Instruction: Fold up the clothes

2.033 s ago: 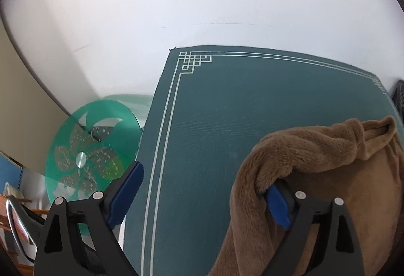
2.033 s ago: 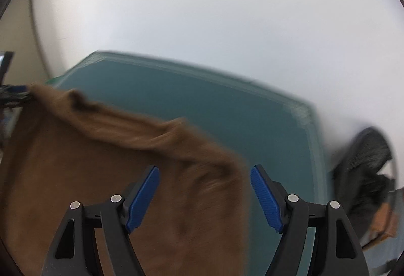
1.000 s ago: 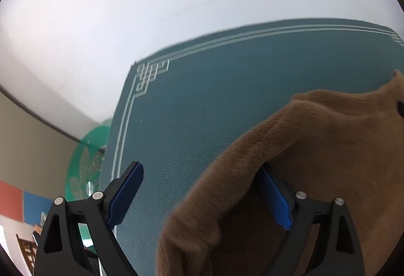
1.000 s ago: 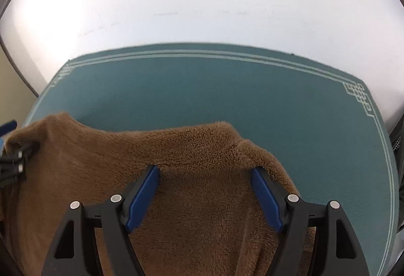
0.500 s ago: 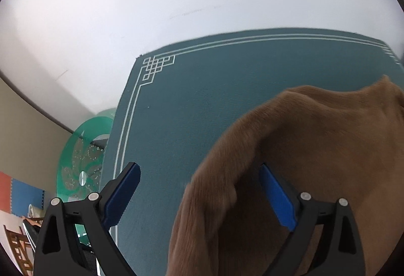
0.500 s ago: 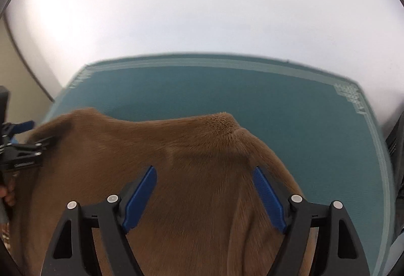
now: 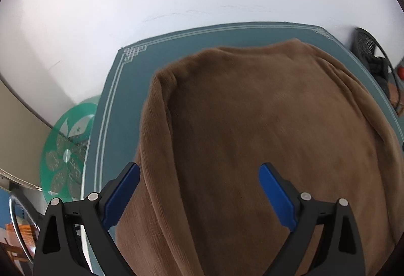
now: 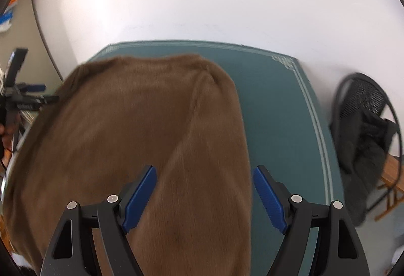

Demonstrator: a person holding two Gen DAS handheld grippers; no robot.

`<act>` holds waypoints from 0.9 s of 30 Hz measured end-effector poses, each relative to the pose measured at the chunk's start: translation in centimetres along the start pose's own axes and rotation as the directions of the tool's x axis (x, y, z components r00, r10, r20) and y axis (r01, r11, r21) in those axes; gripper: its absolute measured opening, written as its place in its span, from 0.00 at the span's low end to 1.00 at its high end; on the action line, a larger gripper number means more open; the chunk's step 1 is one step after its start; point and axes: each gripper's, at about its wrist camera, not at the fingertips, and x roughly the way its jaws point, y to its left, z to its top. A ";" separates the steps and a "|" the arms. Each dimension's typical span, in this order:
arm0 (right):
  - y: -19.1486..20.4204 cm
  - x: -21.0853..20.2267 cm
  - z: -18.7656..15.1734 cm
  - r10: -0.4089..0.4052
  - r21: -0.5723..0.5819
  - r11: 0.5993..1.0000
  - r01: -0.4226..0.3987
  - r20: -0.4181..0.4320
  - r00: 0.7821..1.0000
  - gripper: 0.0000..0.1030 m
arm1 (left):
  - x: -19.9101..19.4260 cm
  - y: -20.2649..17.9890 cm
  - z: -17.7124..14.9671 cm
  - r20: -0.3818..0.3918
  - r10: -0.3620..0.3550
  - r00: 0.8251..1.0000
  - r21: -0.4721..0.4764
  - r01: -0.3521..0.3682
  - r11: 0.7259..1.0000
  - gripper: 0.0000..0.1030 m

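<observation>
Left gripper (image 7: 199,194) and right gripper (image 8: 204,194) are angled downward, jaws spread, nothing grasped. Brown fleece garment (image 7: 265,129) is spread flat on teal bordered mat (image 7: 121,109), sleeve folded along each side.

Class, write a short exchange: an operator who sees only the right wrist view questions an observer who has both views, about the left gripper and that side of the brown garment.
Operator: I see the left gripper only side-on at my picture's edge. Are its jaws open?
Observer: Yes, they are wide open above the brown garment, not closed on it.
Operator: How does the garment's edge lie on that side?
Observer: It forms a raised fold running from the far corner back toward the gripper, over the green mat.
Operator: Is there anything beyond that side of the table?
Observer: A round green glass disc with a flower pattern sits beside it.
</observation>
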 end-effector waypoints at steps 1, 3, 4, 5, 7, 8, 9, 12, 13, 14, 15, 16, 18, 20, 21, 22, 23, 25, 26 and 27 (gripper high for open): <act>0.2 -2.0 -1.2 0.004 -0.005 1.000 -0.004 -0.006 1.000 0.79 | -0.5 -0.4 -1.0 0.002 -0.002 1.000 0.004 0.002 1.000 0.94; 0.7 -3.2 -3.2 0.023 -0.003 1.000 -0.023 -0.021 0.999 0.79 | -1.1 -0.6 -3.0 0.002 -0.002 1.000 -0.004 0.002 1.000 0.94; 1.0 -3.3 -4.2 0.038 -0.001 0.999 -0.038 -0.029 0.999 0.79 | -1.4 -0.6 -4.0 0.001 -0.003 1.000 -0.011 0.003 1.000 0.94; 1.4 -3.3 -5.1 0.053 0.001 0.999 -0.053 -0.037 0.998 0.79 | -1.8 -0.5 -4.9 0.000 -0.005 1.000 -0.021 0.005 1.000 0.94; 2.2 -3.5 -6.7 0.075 -0.008 0.997 -0.075 -0.052 0.996 0.79 | -2.6 -0.1 -6.5 -0.006 -0.022 1.000 -0.058 0.021 0.998 0.94; 2.7 -3.5 -7.3 0.079 -0.019 0.997 -0.080 -0.058 0.995 0.79 | -3.0 -0.1 -7.3 -0.007 -0.026 1.000 -0.078 0.026 0.997 0.94; 3.2 -3.4 -7.8 0.082 -0.032 0.996 -0.084 -0.065 0.995 0.79 | -3.1 0.1 -8.0 -0.008 -0.026 1.000 -0.091 0.026 0.996 0.94; 4.6 -3.1 -9.0 0.077 -0.074 0.994 -0.083 -0.075 0.994 0.79 | -3.3 0.4 -9.7 -0.008 -0.018 1.000 -0.120 0.017 0.993 0.94; 4.8 -3.0 -9.2 0.062 -0.088 0.994 -0.069 -0.080 0.995 0.79 | -3.4 0.4 -10.2 -0.008 -0.011 1.000 -0.125 0.010 0.992 0.95; 5.0 -2.7 -9.4 0.046 -0.098 0.994 -0.054 -0.083 0.996 0.79 | -3.4 0.3 -10.6 -0.009 -0.004 1.000 -0.129 0.003 0.992 0.95; 5.0 -2.3 -9.5 0.033 -0.101 0.994 -0.042 -0.085 0.996 0.79 | -3.3 0.3 -10.8 -0.012 0.005 1.000 -0.131 -0.006 0.991 0.95; 5.0 -1.9 -9.5 0.022 -0.102 0.994 -0.031 -0.087 0.996 0.79 | -3.1 0.3 -11.1 -0.017 0.012 1.000 -0.134 -0.014 0.991 0.95; 4.4 -1.9 -9.7 0.004 -0.084 0.996 -0.011 -0.083 0.997 0.79 | -2.8 0.7 -11.8 -0.032 0.019 0.999 -0.141 -0.024 0.990 0.95; 3.5 -2.1 -9.8 -0.012 -0.047 0.999 0.008 -0.076 0.997 0.78 | -2.5 1.1 -12.4 -0.047 0.025 0.999 -0.151 -0.031 0.988 0.95; 3.1 -2.2 -9.9 -0.020 -0.029 0.999 0.018 -0.072 0.997 0.78 | -2.1 1.2 -12.6 -0.054 0.022 0.998 -0.158 -0.030 0.987 0.95; 2.6 -2.3 -9.9 -0.025 -0.013 1.000 0.024 -0.068 0.997 0.76 | -1.8 1.3 -12.7 -0.059 0.021 0.998 -0.164 -0.030 0.986 0.95; 2.2 -2.5 -9.8 -0.030 0.001 1.000 0.030 -0.063 0.998 0.69 | -1.6 1.4 -12.9 -0.063 0.020 0.998 -0.167 -0.031 0.985 0.95; 1.3 -2.8 -9.8 -0.038 0.029 0.999 0.040 -0.054 0.998 0.54 | -1.3 1.4 -13.0 -0.064 0.021 0.998 -0.168 -0.031 0.985 0.95; 0.9 -2.9 -9.7 -0.042 0.039 0.998 0.044 -0.049 0.998 0.44 | -1.2 1.3 -13.0 -0.063 0.023 0.998 -0.165 -0.033 0.986 0.95; 0.6 -3.1 -9.5 -0.049 0.044 0.998 0.051 -0.042 0.998 0.39 | -1.1 1.2 -12.9 -0.062 0.026 0.998 -0.163 -0.036 0.986 0.95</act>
